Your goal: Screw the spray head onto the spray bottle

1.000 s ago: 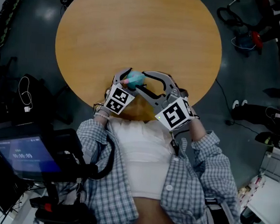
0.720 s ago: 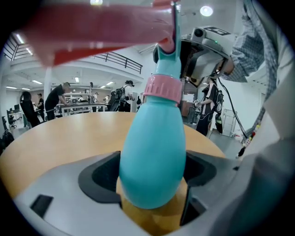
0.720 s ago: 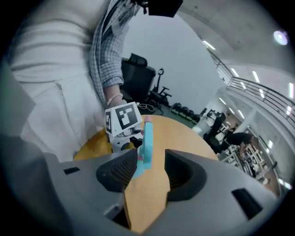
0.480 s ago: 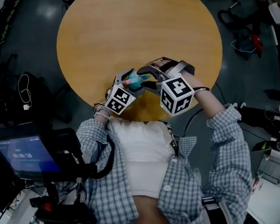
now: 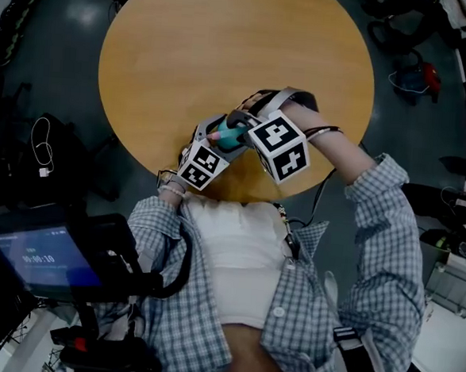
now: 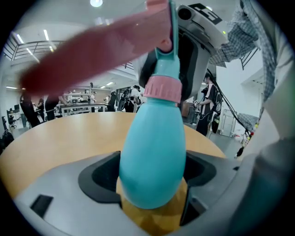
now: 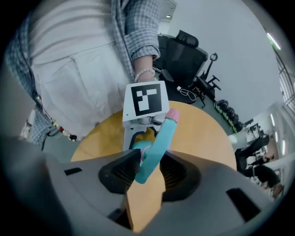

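I see the round wooden table (image 5: 227, 46) filling the top of the head view, with both grippers over its near edge. My left gripper (image 6: 152, 184) has its 2 jaws clamped on the belly of the teal spray bottle (image 6: 154, 152), held upright above the tabletop. My right gripper (image 7: 148, 170) is closing on the spray head (image 7: 159, 143); the teal stem stands between the pads, touching both. The head sits on the bottle's neck at the pink collar (image 6: 162, 89).
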Demonstrator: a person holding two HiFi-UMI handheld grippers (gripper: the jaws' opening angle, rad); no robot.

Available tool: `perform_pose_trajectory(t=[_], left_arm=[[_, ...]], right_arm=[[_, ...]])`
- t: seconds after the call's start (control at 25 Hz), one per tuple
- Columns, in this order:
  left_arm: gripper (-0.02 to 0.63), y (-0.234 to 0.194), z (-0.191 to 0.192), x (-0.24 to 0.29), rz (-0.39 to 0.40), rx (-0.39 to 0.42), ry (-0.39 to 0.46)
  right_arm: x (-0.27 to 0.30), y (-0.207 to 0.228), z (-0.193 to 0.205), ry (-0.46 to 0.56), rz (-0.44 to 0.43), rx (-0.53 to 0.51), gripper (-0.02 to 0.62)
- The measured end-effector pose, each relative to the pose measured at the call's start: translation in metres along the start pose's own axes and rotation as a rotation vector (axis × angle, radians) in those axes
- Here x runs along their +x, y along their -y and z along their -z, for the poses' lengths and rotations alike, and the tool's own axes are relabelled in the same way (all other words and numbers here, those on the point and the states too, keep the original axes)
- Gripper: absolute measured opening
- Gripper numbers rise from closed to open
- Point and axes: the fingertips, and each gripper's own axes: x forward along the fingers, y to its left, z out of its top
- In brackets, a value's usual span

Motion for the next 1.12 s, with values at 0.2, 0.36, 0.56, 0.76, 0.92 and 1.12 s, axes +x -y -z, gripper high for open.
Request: perform_pose_trajectory(t=[0.2,0.36,0.56,0.76,0.92,1.12], left_arm=[[0.407,0.001,0.000,-0.001,0.000,0.003,0.006],[0.407,0.001,0.000,-0.003,-0.003,0.001,0.005],[0.407,0.000,0.000,-0.005,-0.011,-0.004,0.006],[0.407,-0.002,-0.001,-0.006,-0.013,-0.002,0.011],[0.407,-0.002,0.000,-0.007,-0.012,-0.006,0.007],[0.407,-0.001,0.001,-0.005,-0.005,-0.006,0.005]], right_arm=[[-0.005,0.007,-0.002,0.079,0.042,0.360,0.123],[-0.008,0.012,-0.001,0.116,0.154,0.675,0.123],[-0.010,0.018,0.004,0.059,0.321,1.127,0.123],[-0.010,0.019,0.004,0.086,0.447,1.215,0.124],[-0.011,0.019,0.003,0.181,0.477,1.139,0.124],[-0.042,0.019,-0.008,0.448,0.472,1.097,0.156]])
